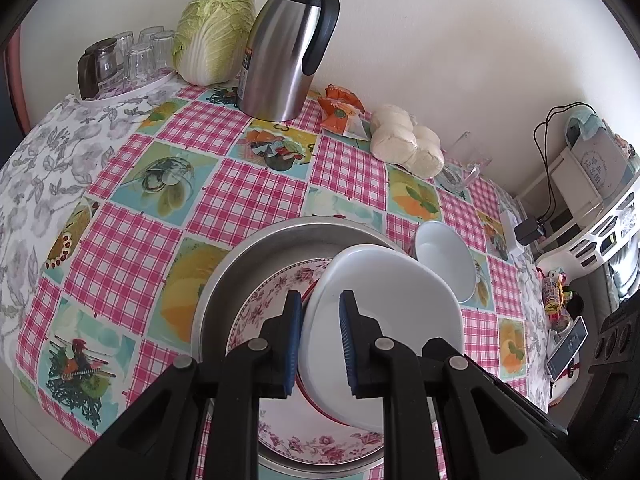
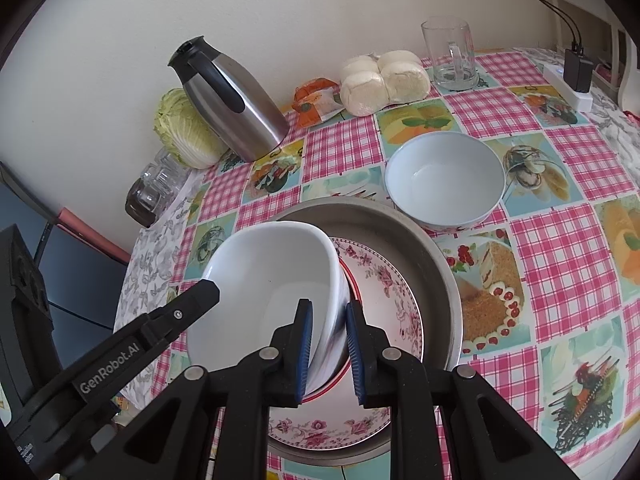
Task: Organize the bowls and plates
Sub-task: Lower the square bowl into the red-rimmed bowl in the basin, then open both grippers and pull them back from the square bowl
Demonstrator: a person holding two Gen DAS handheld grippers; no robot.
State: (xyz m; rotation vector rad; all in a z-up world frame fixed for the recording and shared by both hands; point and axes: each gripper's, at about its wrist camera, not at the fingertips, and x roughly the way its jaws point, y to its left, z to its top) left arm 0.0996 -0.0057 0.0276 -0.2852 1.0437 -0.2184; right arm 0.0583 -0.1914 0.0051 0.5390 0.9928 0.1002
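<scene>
A metal pan (image 1: 256,248) (image 2: 424,236) holds a floral plate (image 1: 280,292) (image 2: 384,284). A white bowl (image 1: 392,292) (image 2: 272,272) is held tilted just above the plate by both grippers. My left gripper (image 1: 320,344) is shut on the bowl's left rim. My right gripper (image 2: 328,344) is shut on its right rim. A red rim (image 2: 352,288) shows under the bowl. A second white bowl (image 1: 444,256) (image 2: 444,184) stands on the table beside the pan, to its right.
At the back of the checked tablecloth (image 1: 240,196) stand a steel thermos jug (image 1: 284,48) (image 2: 236,100), a cabbage (image 1: 216,32), glasses on a tray (image 1: 128,60), buns (image 2: 384,76), a snack packet (image 2: 316,100) and a glass mug (image 2: 452,56). A power strip (image 2: 568,84) lies far right.
</scene>
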